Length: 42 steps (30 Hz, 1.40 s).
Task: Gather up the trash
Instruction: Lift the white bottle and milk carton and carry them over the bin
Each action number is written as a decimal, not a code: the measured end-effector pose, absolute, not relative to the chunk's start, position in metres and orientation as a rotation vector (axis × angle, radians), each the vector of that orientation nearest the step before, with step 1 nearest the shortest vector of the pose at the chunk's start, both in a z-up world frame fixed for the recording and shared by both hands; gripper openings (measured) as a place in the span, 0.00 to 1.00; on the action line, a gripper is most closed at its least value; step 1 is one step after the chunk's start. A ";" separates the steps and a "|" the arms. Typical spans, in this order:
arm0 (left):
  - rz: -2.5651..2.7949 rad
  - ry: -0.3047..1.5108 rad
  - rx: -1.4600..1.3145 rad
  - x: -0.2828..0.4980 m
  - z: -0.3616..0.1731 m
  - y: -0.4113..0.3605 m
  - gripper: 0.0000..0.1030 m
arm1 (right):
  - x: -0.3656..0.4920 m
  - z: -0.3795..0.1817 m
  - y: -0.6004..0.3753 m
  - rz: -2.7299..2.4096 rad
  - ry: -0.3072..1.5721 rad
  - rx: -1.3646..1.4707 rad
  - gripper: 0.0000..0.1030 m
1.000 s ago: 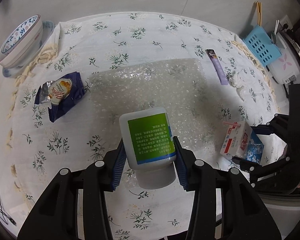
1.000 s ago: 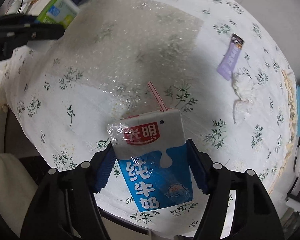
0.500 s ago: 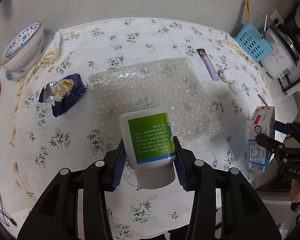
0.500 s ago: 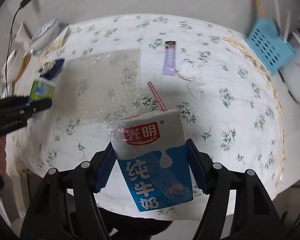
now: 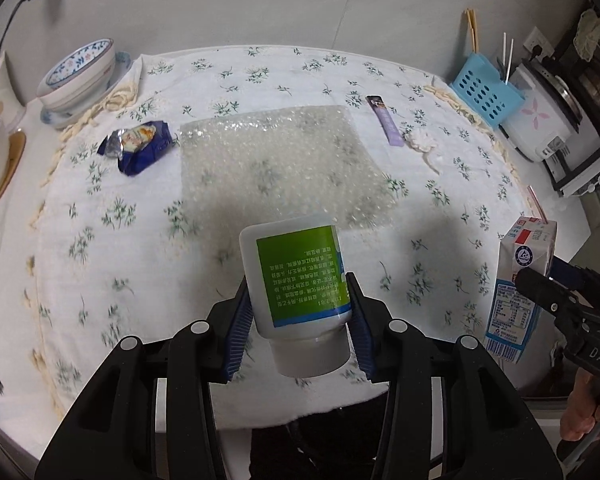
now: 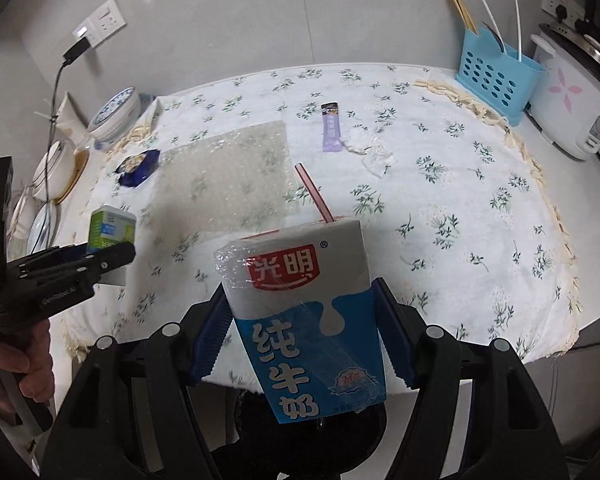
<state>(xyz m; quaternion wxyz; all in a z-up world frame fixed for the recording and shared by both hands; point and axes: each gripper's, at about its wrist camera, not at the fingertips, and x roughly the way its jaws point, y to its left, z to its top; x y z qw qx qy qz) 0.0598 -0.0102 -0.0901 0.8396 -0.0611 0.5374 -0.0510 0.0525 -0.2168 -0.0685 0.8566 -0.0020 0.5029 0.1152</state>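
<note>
Left wrist view: left gripper (image 5: 298, 320) clamps the bottle (image 5: 296, 276), right gripper (image 6: 302, 336) clamps the milk carton (image 6: 304, 312), both held off the table's near edge.

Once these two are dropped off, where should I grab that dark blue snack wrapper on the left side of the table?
Take the blue snack wrapper across its puffed middle, coming straight down from above. It lies flat on the tablecloth, so a side approach would probably only push it along. Its torn silver end looks thin and floppy. The bubble wrap sheet sits right beside it, so keep the fingers off that edge.
</note>
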 end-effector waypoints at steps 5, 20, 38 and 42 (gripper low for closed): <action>-0.082 1.137 -0.141 0.024 -0.093 -0.030 0.42 | 0.026 -0.069 -0.229 0.278 1.053 0.002 0.63; -0.068 1.152 -0.182 -0.082 -0.117 -0.090 0.42 | -0.063 -0.100 -0.264 0.379 1.100 -0.039 0.63; -0.057 1.226 -0.182 -0.147 -0.187 -0.105 0.41 | -0.118 -0.163 -0.284 0.347 1.197 -0.075 0.63; -0.048 1.237 -0.189 -0.151 -0.203 -0.105 0.41 | -0.117 -0.181 -0.283 0.336 1.219 -0.079 0.63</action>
